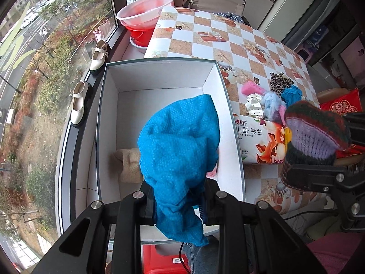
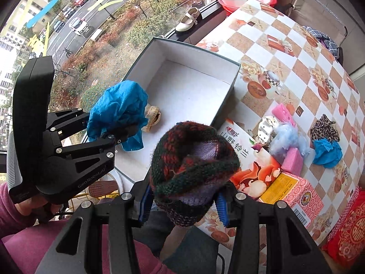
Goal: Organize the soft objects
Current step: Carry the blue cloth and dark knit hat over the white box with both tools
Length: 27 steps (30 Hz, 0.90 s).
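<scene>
Cloths, two crinkled blue: one [image 1: 180,146] pinched in the left gripper's [image 1: 179,207] jaws over a white box [image 1: 159,77], one [image 2: 327,154] on the checkered surface [image 1: 228,38]. Right gripper [image 2: 182,207] jaws clamp one striped knit hat [image 2: 194,155].

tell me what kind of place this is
Most likely a lived-in flat, several floors up: a table with a patterned oilcloth by a big window, shoes on the sill, stacked wash basins.
</scene>
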{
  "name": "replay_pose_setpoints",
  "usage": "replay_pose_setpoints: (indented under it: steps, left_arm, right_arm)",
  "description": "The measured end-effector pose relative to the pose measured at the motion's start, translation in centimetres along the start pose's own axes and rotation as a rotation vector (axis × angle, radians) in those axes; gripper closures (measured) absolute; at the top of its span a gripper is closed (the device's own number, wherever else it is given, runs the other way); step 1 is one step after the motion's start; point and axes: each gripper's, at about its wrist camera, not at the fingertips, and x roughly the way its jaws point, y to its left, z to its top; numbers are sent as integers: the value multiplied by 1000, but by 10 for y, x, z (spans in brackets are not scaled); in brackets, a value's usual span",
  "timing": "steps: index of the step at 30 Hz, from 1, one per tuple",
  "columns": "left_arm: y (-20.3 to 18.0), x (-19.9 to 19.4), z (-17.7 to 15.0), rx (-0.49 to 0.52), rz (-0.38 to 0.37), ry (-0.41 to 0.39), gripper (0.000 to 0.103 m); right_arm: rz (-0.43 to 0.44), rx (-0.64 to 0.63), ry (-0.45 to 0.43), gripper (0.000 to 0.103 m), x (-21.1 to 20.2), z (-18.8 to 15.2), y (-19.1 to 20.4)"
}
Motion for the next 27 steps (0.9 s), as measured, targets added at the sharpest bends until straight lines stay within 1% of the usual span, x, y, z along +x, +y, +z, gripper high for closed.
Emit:
replay_pose_setpoints:
  steps: [13, 27]
  left_arm:
    - [19, 8, -8, -54, 4, 14, 75]
    - [29, 12, -16, -89, 12, 28, 75]
  right_arm:
    - [6, -75, 35, 56, 17, 24, 28]
    - [10, -93, 63, 56, 29, 32, 33]
